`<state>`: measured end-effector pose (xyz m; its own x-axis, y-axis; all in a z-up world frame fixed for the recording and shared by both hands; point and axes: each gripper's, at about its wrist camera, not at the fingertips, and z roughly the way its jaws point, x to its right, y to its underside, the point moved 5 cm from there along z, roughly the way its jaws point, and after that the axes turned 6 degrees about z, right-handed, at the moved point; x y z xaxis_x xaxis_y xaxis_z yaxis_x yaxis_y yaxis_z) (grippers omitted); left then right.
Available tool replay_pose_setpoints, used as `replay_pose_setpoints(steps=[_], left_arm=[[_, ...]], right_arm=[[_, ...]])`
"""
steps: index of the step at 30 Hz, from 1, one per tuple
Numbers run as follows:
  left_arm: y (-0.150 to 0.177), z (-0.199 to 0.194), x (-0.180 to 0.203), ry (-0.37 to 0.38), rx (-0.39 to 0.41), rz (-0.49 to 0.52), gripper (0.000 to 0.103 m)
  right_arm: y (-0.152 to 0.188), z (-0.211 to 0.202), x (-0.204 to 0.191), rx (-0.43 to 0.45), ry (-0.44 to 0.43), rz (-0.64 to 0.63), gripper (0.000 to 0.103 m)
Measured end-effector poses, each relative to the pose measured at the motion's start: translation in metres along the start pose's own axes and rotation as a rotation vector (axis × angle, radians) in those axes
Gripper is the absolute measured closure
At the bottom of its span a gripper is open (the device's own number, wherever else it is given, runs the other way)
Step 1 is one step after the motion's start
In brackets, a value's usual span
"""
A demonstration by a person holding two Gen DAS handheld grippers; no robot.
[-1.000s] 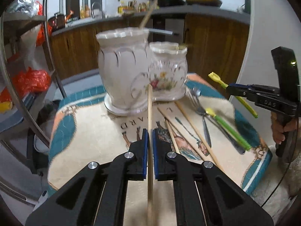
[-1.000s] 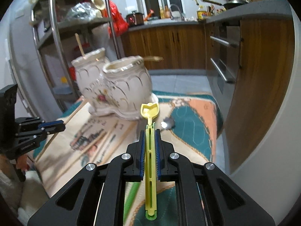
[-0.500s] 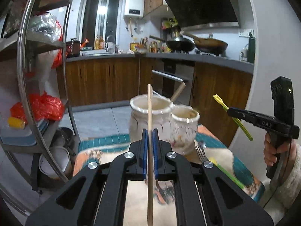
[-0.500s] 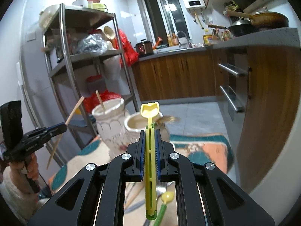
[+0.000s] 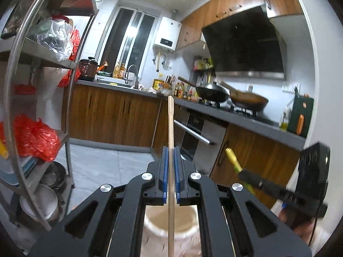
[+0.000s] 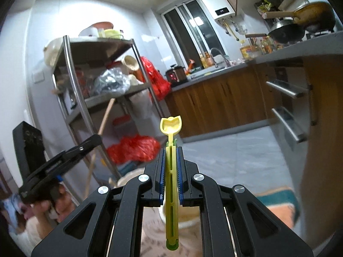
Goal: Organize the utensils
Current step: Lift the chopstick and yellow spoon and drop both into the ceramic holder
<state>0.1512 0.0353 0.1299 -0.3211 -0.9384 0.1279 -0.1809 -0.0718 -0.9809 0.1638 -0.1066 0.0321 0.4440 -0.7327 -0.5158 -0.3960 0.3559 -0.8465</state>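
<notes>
left wrist | white jar (image 5: 170,224) below tool (image 5: 170,175) | interior looks empty

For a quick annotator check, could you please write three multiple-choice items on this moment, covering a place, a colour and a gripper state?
1. Where is the pale holder's mouth in the left wrist view?
A. below the gripper
B. on the counter
C. on the shelf

2. What colour is the utensil in the right gripper?
A. red
B. yellow-green
C. silver

3. How is the left gripper?
A. wide open
B. empty
C. shut on a stick

A: the holder shows under the left gripper.
B: the yellow-green utensil sits in the right gripper.
C: the pads clamp the wooden stick.
</notes>
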Motion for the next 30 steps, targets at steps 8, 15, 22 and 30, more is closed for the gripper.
replay_pose_setpoints(steps=[8,15,22,30], left_arm=[[-0.001,0.041,-0.003,-0.077,0.072,-0.015,0.098],[0.016,0.05,-0.002,-0.109,0.068,0.012,0.098],[0.035,0.042,-0.006,-0.091,0.033,-0.001,0.098],[0.056,0.017,0.002,-0.079,-0.007,0.039,0.098]], right_arm=[[0.008,0.04,0.01,-0.016,-0.026,0.044,0.093],[0.026,0.055,0.008,-0.023,0.046,-0.056,0.093],[0.043,0.057,0.002,-0.062,0.124,-0.162,0.092],[0.049,0.031,-0.005,-0.064,0.164,-0.228,0.093]])
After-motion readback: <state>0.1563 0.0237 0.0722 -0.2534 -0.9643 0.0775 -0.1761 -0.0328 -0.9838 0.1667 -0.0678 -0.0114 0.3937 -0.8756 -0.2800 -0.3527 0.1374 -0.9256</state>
